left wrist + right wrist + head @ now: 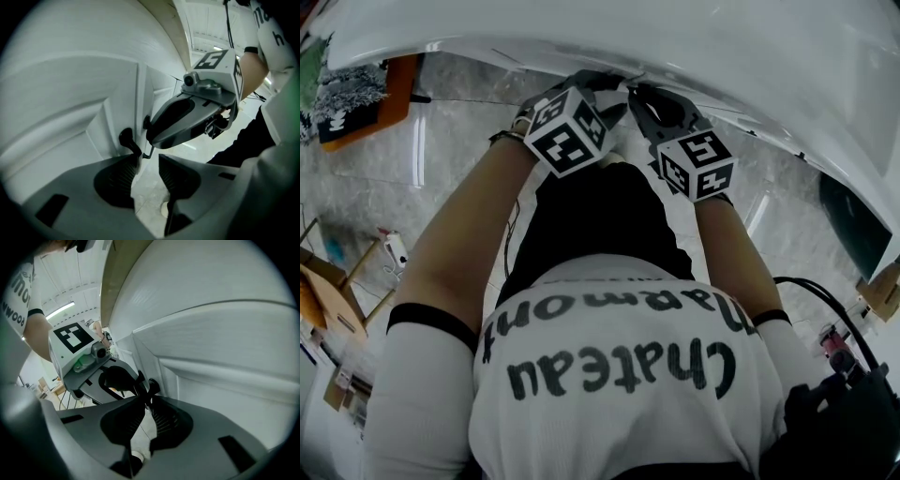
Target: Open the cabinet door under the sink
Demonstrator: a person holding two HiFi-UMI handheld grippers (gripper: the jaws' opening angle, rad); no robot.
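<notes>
Floor [450, 112]: pale veined tile, glossy, seen from above past the person's white printed shirt [609, 375].
Sink unit [694, 37]: white, its curved edge runs across the top of the head view; both grippers reach in under it.
Cabinet doors [70, 93]: two white panelled doors meeting at a centre seam [142, 89]. Whether either stands ajar cannot be told.
Left knob [125, 138]: dark, on the door just left of the seam.
Left gripper [149, 159]: jaws apart at a moderate gap with floor showing between them and nothing pinched. Its left pad tip sits just beside the left knob.
Right knob [152, 386]: dark, on the door just right of the seam.
Right gripper [146, 399]: jaws drawn narrow, tips pinched on the right knob; the body is angled down toward the door.
Spacing: the two grippers sit close together, one on either side of the seam, with their marker cubes nearly side by side.
</notes>
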